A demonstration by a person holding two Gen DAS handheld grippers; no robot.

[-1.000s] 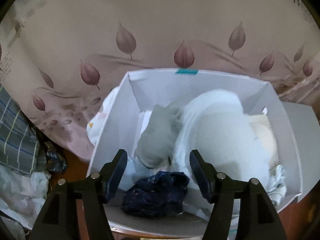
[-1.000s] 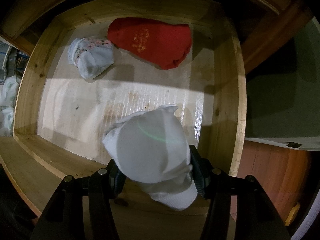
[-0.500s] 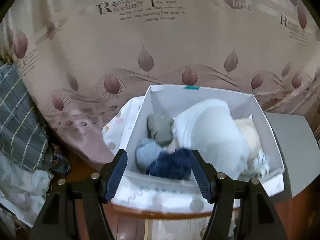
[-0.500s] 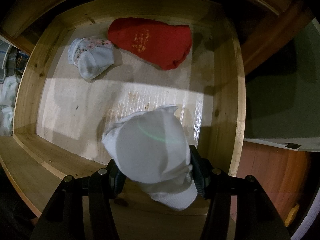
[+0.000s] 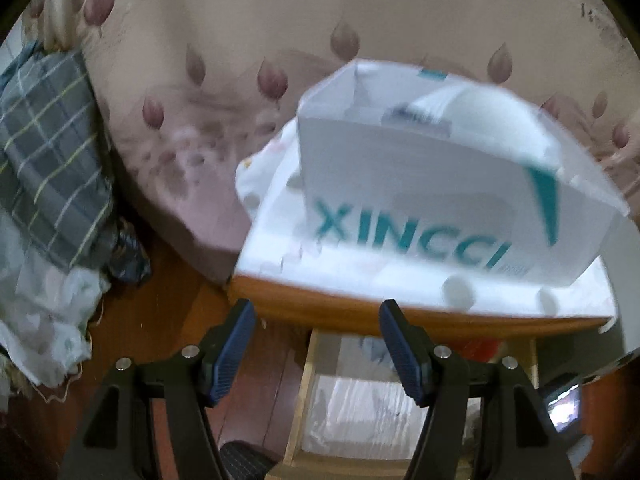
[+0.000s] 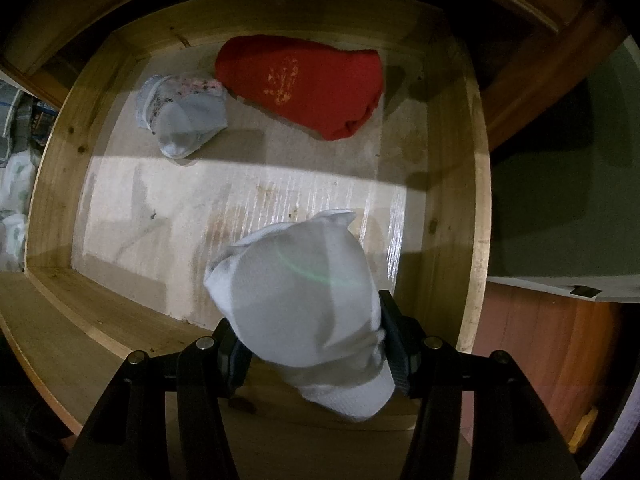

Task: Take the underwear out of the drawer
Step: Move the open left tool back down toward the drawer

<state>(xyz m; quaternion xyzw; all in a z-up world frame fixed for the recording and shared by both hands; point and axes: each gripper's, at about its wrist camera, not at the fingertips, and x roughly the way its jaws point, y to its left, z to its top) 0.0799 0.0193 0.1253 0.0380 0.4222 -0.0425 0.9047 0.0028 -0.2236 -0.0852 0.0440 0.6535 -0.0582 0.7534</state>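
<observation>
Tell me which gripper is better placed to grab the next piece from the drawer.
Left. The left gripper is open and empty, facing the drawer. The right gripper is shut on the white underwear.

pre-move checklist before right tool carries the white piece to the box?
1. Right tool shut on white underwear: ok.
2. Garment lifted off the drawer floor: cannot tell.
3. Left tool open and holding nothing: ok.
4. White box on the cabinet top has room: cannot tell, view blurred.
5. Remaining pieces, red underwear and pale blue underwear, lie apart from the grasp: ok.
</observation>
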